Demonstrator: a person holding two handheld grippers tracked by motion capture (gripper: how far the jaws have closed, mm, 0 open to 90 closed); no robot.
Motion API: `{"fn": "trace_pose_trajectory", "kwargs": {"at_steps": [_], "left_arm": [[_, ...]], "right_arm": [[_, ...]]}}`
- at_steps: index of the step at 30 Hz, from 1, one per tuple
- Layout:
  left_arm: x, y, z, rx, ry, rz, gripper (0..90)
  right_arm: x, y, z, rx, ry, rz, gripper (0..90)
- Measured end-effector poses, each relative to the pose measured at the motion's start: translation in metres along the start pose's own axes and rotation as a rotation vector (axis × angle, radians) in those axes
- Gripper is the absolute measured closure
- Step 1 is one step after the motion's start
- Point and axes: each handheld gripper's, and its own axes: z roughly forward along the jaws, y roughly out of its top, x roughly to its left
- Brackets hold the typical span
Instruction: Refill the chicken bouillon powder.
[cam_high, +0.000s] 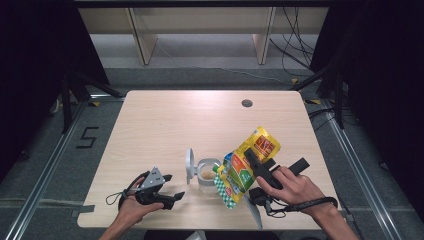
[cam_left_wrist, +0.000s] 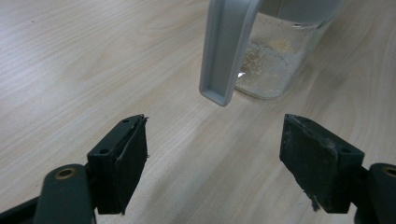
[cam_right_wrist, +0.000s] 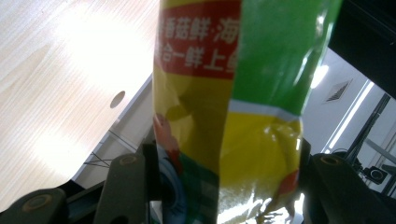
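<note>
Yellow-green pouch (cam_high: 248, 162) clamped in right hand-held gripper (cam_high: 256, 167); tilted over jar (cam_high: 206, 175)

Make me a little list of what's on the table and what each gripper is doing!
table: light wood
jar: clear, lid flipped open, some powder at the bottom
bag: yellow and green, tipped over the jar
right gripper: shut on the bag
left gripper: open, nothing between its jaws, beside the jar
</note>
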Motion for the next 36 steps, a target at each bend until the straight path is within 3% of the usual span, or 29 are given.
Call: {"fn": "trace_pose_trajectory", "kwargs": {"at_steps": [30, 35, 36], "left_arm": [[0.0002, 0.0000, 0.0002, 0.000, 0.000, -0.001, 22.9], [-0.0001, 0.0000, 0.0002, -0.002, -0.001, -0.009, 22.9], [-0.0011, -0.0005, 0.0005, -0.001, -0.004, -0.031, 22.9]], "right_arm": [[0.0004, -0.0009, 0.0005, -0.001, 0.003, 0.006, 52.4], [0.0007, -0.0013, 0.0009, -0.005, 0.004, 0.009, 52.4], [0.0004, -0.0014, 0.0012, -0.008, 0.016, 0.012, 52.4]]}}
